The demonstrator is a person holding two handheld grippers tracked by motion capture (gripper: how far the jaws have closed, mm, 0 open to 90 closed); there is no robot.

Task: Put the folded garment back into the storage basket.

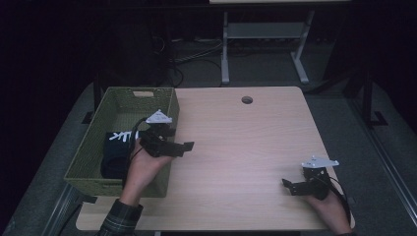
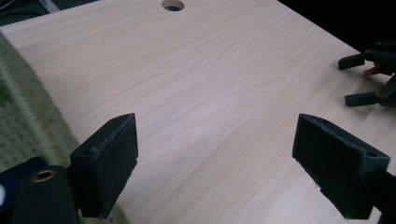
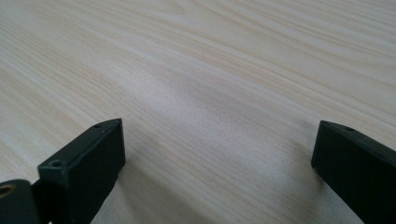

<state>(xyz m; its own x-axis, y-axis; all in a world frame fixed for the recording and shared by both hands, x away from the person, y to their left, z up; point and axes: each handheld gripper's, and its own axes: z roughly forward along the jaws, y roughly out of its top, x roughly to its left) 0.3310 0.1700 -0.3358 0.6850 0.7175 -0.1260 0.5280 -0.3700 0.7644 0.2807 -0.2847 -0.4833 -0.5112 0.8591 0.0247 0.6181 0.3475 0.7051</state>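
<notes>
Dark garment [image 1: 114, 156]: a dark blue folded cloth with a white printed pattern lies inside the woven basket, at about 9 o'clock from the table's centre in the high view. Nothing grips it.
Basket [image 1: 169, 110]: olive green, woven, rectangular; it sits on the table's left edge and partly overhangs it.
Left gripper [image 1: 186, 143]: your left hand [image 1: 145, 164] holds it over the basket's right wall, jaws pointing toward 3 o'clock across the table. Its jaws stand wide apart with only bare wood between them, as the left gripper view [image 2: 215, 161] confirms.
Right gripper [image 1: 289, 186]: your right hand [image 1: 330, 209] holds it low over the table at about 4 o'clock, near the front right corner, jaws pointing toward 9 o'clock. Its jaws are spread wide, holding nothing; the right gripper view [image 3: 217, 161] shows plain wood grain between them.
Table [image 1: 246, 147]: light wood, with a round cable hole [image 1: 247, 100] near the far edge at 12 o'clock.
Spacing: the two grippers are well apart, facing each other.
</notes>
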